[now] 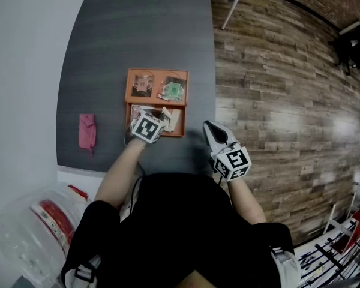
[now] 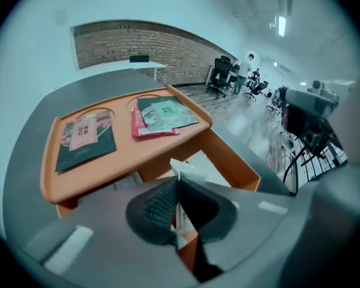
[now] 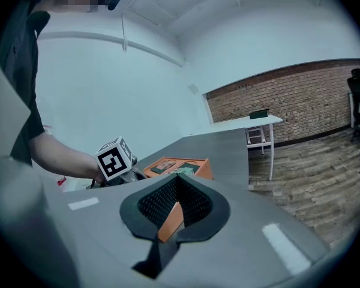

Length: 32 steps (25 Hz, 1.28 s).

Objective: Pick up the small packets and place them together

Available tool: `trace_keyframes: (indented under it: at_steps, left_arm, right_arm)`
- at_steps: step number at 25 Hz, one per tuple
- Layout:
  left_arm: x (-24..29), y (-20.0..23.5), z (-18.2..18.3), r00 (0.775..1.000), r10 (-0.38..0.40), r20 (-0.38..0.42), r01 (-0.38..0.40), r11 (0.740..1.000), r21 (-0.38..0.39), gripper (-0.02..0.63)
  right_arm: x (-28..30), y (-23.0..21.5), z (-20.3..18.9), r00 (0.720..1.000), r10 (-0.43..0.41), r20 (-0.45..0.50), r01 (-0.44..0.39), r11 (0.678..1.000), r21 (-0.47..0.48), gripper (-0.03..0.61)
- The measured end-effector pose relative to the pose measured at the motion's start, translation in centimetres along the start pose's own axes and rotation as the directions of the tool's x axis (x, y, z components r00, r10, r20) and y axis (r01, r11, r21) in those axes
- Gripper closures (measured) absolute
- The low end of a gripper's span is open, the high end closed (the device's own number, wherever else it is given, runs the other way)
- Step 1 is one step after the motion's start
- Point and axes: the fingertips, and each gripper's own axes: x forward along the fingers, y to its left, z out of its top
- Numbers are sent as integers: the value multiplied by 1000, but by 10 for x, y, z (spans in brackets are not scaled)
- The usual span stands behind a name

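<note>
Your left gripper pinches a small white packet over the near compartment of the orange tray on the grey surface. Other packets lie in the tray's far section. Your right gripper, jaws pressed together and apparently empty, hangs beside the tray.

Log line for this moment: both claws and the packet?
left claw: shut on white packet | place: orange tray, near compartment | right claw: shut, empty, right of tray
</note>
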Motion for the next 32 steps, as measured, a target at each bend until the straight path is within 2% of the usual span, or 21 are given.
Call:
trace_keyframes:
  at_steps: [6,13,24,28,32]
  left_arm:
    - [-20,-8,17,997,-14,80,12,1000,22,609]
    - [-49,-16,24,986,-52,157,54,998,-12,609]
    - [-94,-12,43,968,-45,248,51,999,-17,611]
    - [-112,4,49,959,-11,282,18,1000,-23,611]
    - [-125,35,58,949,47,312,-29,998,-64,610]
  right_arm:
    - [2,0,2,1000,10,1,-10,1000,-1,577]
    - [3,4,3,1000,26,1,-26,1000,-11,577]
    - [16,18,9,996,85,1,-85,996,-34,577]
    - [19,20,7,996,93,-7,-93,995,-36,577]
    - [20,20,5,996,93,-15,-93,995,-34,577]
